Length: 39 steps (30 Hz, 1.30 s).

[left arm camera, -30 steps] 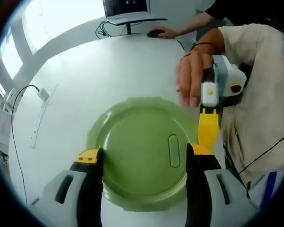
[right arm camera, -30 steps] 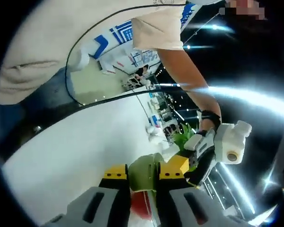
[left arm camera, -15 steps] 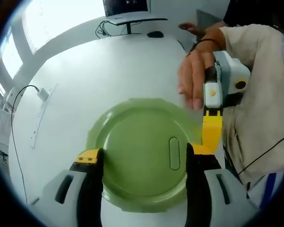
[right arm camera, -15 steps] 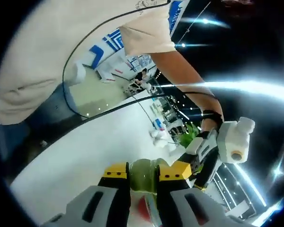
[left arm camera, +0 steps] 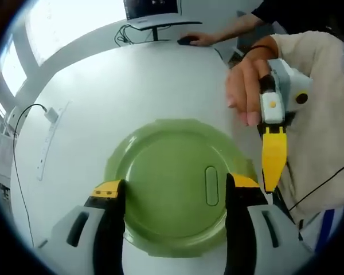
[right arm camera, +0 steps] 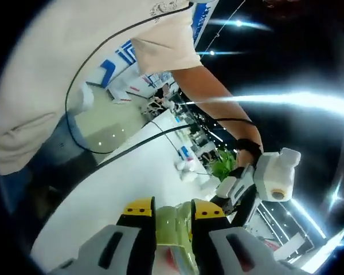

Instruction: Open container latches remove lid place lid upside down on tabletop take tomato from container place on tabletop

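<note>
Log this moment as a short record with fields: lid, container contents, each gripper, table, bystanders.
lid: green lid, round, still on the container, oval tab facing up
container contents: something red shows under the lid edge in the right gripper view; too little to name
left gripper: left gripper, jaws open, spanning the lid
right gripper: right gripper, jaws closed on the lid's rim or latch at the side
table: white tabletop
cable: white cable lying on the tabletop
bystanders: a hand on a mouse at the far end

My lid [left arm camera: 172, 186] is plain pale green on the white table [left arm camera: 120, 86]; my grippers' [left arm camera: 171, 192] jaw tips are yellow.
</note>
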Available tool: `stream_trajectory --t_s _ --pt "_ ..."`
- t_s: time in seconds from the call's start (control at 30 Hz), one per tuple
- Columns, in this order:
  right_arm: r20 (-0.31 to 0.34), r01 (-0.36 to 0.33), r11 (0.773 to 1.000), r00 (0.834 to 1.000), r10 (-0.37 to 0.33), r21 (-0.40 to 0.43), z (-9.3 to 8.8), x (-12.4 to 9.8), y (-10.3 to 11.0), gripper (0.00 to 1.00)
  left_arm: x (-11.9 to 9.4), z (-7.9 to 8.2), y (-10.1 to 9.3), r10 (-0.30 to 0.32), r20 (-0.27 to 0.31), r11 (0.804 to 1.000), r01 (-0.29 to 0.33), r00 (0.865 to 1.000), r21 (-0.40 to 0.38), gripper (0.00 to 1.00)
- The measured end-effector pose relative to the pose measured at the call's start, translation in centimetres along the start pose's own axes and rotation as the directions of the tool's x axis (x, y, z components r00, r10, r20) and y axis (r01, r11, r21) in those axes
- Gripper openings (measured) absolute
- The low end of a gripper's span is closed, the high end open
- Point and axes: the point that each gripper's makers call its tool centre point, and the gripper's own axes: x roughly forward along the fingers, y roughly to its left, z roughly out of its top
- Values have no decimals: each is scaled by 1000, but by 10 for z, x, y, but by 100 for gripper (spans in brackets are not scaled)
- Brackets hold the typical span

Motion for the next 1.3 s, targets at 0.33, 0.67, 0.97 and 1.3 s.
stream_trajectory --t_s 0.33,0.67,0.97,1.3 --pt "-12 147 983 989 -146 114 17 -15 -40 21 1 0 0 0 10 1000 0 1000 0 63" --pt "-69 340 893 940 -335 295 10 -33 -89 24 1 -1 0 -1 10 1000 1 1000 1 63" --pt "-141 502 714 853 -503 489 -2 -52 -126 24 1 -1 1 -3 1 1000 3 1000 6 63" --pt "-221 595 548 770 -598 589 -16 -63 -143 24 1 -3 4 -7 -18 1000 7 1000 11 63"
